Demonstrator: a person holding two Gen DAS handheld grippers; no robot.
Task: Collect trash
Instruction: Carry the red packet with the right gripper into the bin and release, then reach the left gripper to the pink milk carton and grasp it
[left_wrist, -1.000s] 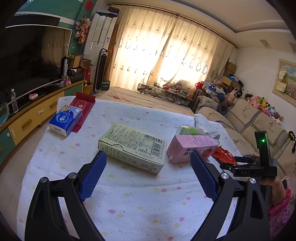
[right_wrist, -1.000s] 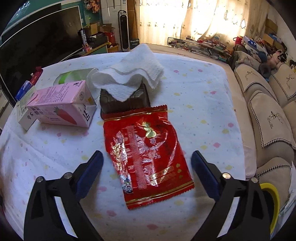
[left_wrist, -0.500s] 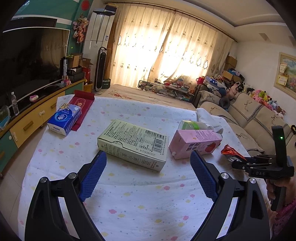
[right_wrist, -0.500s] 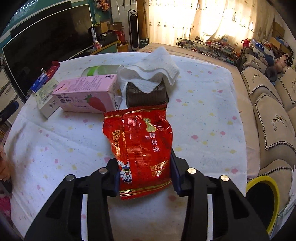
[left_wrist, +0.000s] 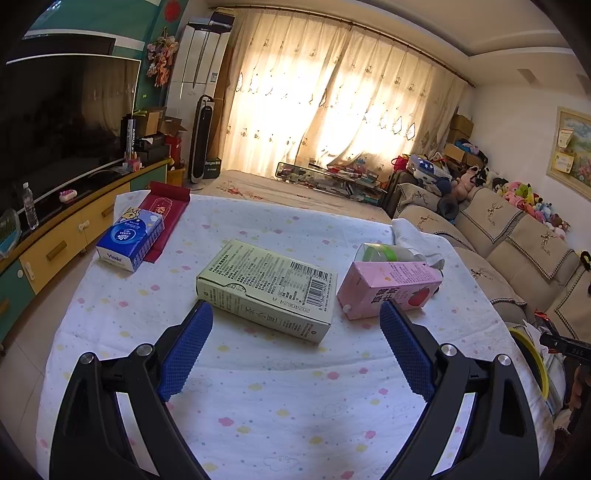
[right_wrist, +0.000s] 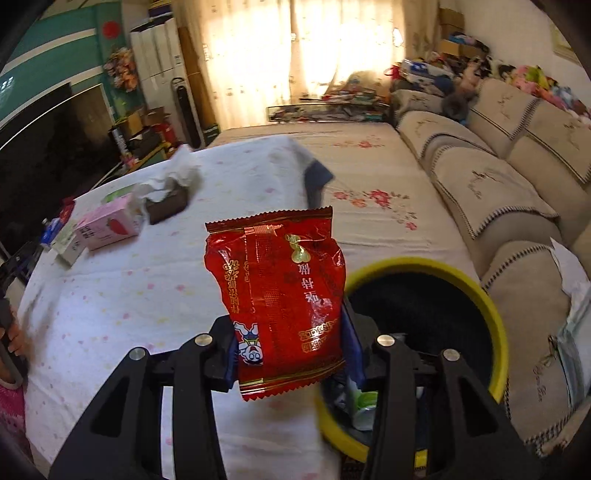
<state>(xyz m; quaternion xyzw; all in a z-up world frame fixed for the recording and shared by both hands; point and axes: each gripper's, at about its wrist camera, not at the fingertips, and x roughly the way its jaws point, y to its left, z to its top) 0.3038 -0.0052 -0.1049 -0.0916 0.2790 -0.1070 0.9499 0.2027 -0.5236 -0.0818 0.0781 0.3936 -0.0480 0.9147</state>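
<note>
Wrapper: red snack wrapper (right_wrist: 280, 295) pinched in your right gripper (right_wrist: 291, 343), jaws easing apart slightly, lifted beside yellow-rimmed bin (right_wrist: 495, 314). Step: carry. Next: centre over opening, release. Left gripper (left_wrist: 295, 350) gapes empty above green carton (left_wrist: 266, 284).

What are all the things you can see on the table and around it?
snack packet: one, red, held up off the table, beside the bin
bin: one, black with a yellow rim, between table and sofa
flat box: one, pale green, middle of the table
milk carton: one, pink, lying on its side right of the flat box
bottle: one, clear with a green band, behind the carton
tissue pack: one, blue, far left of the table
paper towel: one, white, draped over a dark tub
tablecloth: one, white with coloured spots
left gripper: one, black with blue pads, jaws wide, nothing between them
right gripper: one, black, jaws pinching the packet, loosening slightly
</note>
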